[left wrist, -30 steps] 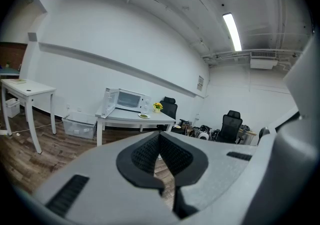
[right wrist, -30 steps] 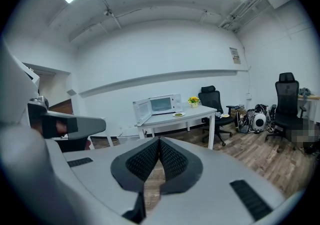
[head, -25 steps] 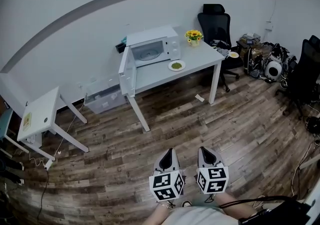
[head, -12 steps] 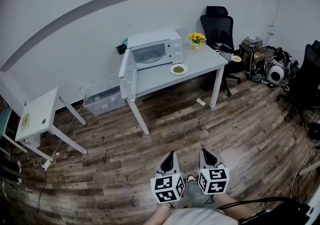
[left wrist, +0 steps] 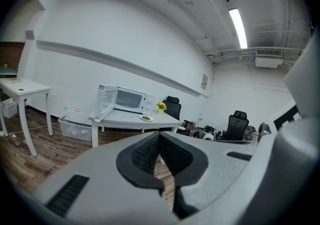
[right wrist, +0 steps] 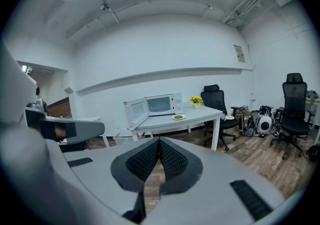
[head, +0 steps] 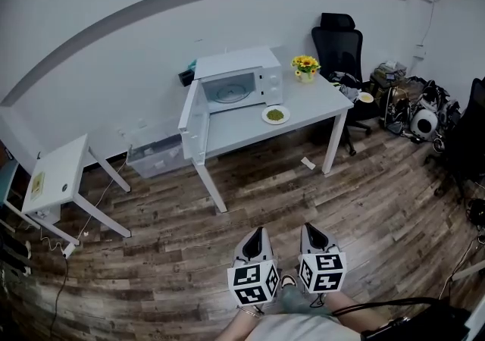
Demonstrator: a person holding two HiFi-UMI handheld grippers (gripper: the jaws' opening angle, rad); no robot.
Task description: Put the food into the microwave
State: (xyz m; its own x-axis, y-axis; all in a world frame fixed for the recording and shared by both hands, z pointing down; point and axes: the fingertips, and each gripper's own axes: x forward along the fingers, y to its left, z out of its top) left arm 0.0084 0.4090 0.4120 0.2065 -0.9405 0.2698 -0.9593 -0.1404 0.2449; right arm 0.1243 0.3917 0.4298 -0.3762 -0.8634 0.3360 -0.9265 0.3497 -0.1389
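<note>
A white microwave (head: 241, 82) stands on a white table (head: 303, 108) across the room, its door (head: 193, 121) swung open to the left. In front of it sits a white plate of green food (head: 275, 114), also seen as the plate (left wrist: 146, 117) and the plate (right wrist: 178, 117). My left gripper (head: 254, 242) and right gripper (head: 313, 236) are held low over the floor, far from the table. Both are shut with nothing between the jaws; the left gripper (left wrist: 160, 150) and right gripper (right wrist: 159, 152) point toward the table.
A pot of yellow flowers (head: 305, 67) stands on the table right of the microwave. A black office chair (head: 342, 51) and bags (head: 417, 104) are at the right. A small white side table (head: 59, 174) is at the left; a clear bin (head: 155, 156) sits under the main table.
The head view has shifted a little, so the table and microwave sit slightly further right and lower. Both grippers stay shut and in about the same place.
</note>
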